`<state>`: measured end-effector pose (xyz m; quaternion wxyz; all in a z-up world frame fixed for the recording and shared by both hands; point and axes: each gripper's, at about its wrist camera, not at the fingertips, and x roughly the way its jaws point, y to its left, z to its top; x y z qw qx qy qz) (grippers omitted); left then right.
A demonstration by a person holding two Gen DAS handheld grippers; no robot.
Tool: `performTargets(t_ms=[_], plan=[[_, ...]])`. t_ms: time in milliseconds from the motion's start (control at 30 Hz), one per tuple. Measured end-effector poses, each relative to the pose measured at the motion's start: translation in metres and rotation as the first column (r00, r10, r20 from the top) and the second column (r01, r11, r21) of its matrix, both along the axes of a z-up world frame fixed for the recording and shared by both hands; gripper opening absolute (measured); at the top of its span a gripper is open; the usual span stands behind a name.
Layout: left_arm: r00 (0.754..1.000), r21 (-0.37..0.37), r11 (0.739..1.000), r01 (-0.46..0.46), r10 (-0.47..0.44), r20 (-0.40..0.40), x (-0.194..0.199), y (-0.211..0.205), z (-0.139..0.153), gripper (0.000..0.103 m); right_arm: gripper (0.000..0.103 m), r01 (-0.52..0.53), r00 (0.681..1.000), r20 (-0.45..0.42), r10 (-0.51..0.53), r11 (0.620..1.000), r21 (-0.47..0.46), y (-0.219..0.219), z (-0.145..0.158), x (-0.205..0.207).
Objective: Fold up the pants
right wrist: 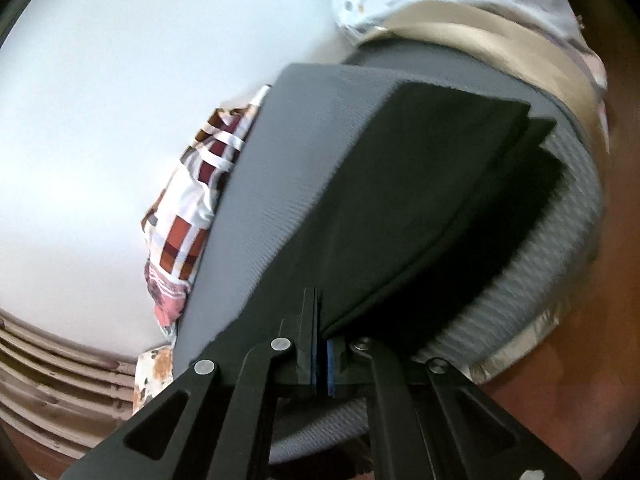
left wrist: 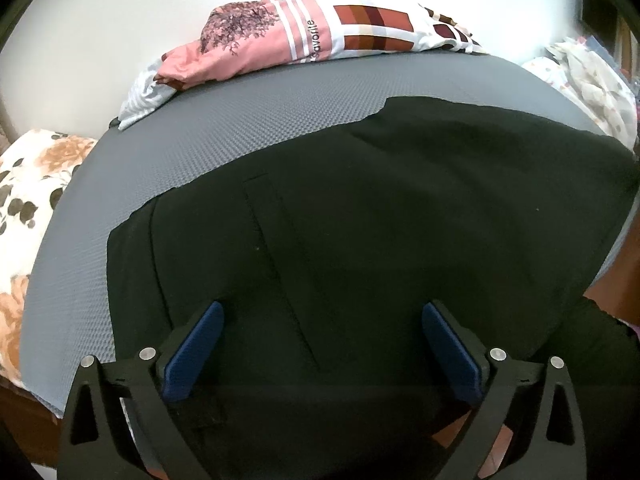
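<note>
Black pants [left wrist: 360,200] lie spread on a grey textured mat [left wrist: 240,120], a back pocket seam showing. My left gripper [left wrist: 323,308] hovers over the near part of the pants, its blue pads [left wrist: 192,352] wide apart with nothing pressed between them. In the right wrist view the pants [right wrist: 400,184] run away from me in a doubled layer, with a fold edge leading straight into my right gripper [right wrist: 319,296]. Its jaws are shut on that black fabric edge, which rises off the grey mat [right wrist: 280,160].
A pink, white and maroon patterned cloth [left wrist: 320,28] is bunched at the mat's far edge against a white wall. A floral fabric [left wrist: 28,184] lies at the left. A white dotted cloth [left wrist: 592,80] sits at the right. Brown floor [right wrist: 580,320] shows past the mat's edge.
</note>
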<state>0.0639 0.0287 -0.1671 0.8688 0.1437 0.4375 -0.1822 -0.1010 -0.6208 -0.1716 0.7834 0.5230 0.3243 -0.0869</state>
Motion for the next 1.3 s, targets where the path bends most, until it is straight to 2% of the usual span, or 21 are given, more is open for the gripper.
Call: performTargets(t_ms=[67,167,267,367,467,567,700,867,1033,1067,1167,1233,1300], plan=[[1.0,-0.003,1.0,0.001,-0.001,-0.002,0.002,0.002,-0.001,0.103,0.004,0.021,1.0,-0.015,-0.02,0.999,0.048,-0.004,-0.017,-0.012],[1.0,-0.006,1.0,0.004,-0.004,-0.008,0.004,0.004,-0.002,0.103,0.003,0.063,0.998,0.019,-0.066,0.99,0.129,-0.012,-0.034,-0.024],[1.0,-0.001,1.0,0.008,-0.008,-0.012,0.004,0.004,-0.002,0.103,0.007,0.08,0.996,0.031,-0.084,0.988,0.129,-0.016,-0.033,-0.029],[1.0,0.0,1.0,0.009,-0.009,-0.011,0.004,0.004,-0.002,0.103,0.009,0.121,0.99,0.044,-0.13,0.978,0.168,-0.028,-0.034,-0.038],[1.0,0.0,1.0,0.011,-0.011,-0.006,0.004,0.005,-0.003,0.103,0.008,0.149,0.987,0.034,-0.155,0.979,0.137,-0.04,-0.033,-0.047],[1.0,-0.001,1.0,0.017,-0.017,-0.005,0.004,0.005,-0.003,0.103,0.002,0.158,0.987,-0.001,-0.159,0.985,0.067,-0.047,-0.028,-0.046],[0.999,-0.002,0.999,0.044,-0.044,-0.005,0.005,0.008,-0.003,0.103,0.001,0.135,0.989,-0.049,-0.137,0.99,-0.041,-0.043,-0.018,-0.037],[0.998,0.001,0.998,0.069,-0.069,-0.008,0.007,0.009,-0.003,0.103,0.001,0.164,0.986,-0.042,-0.164,0.986,-0.008,-0.048,-0.021,-0.045],[0.997,0.003,0.997,0.075,-0.075,0.003,0.006,0.01,-0.004,0.103,0.004,0.146,0.987,-0.055,-0.148,0.989,-0.03,-0.049,-0.019,-0.04],[0.997,0.01,0.997,0.079,-0.079,0.013,0.005,0.009,-0.003,0.103,0.011,0.149,0.987,-0.052,-0.151,0.988,-0.035,-0.046,-0.016,-0.043],[0.996,0.026,0.997,0.078,-0.079,0.033,0.002,0.006,-0.004,0.103,0.013,0.167,0.986,-0.024,-0.167,0.986,-0.004,-0.03,-0.004,-0.052],[0.997,0.019,0.997,0.074,-0.075,0.034,0.001,0.007,-0.005,0.103,0.013,0.107,0.994,-0.001,-0.107,0.994,0.019,-0.005,0.004,-0.049],[0.998,-0.004,0.998,0.065,-0.065,0.027,0.002,0.01,-0.006,0.103,0.013,-0.011,0.999,0.049,0.007,0.997,0.079,0.034,0.007,-0.039]])
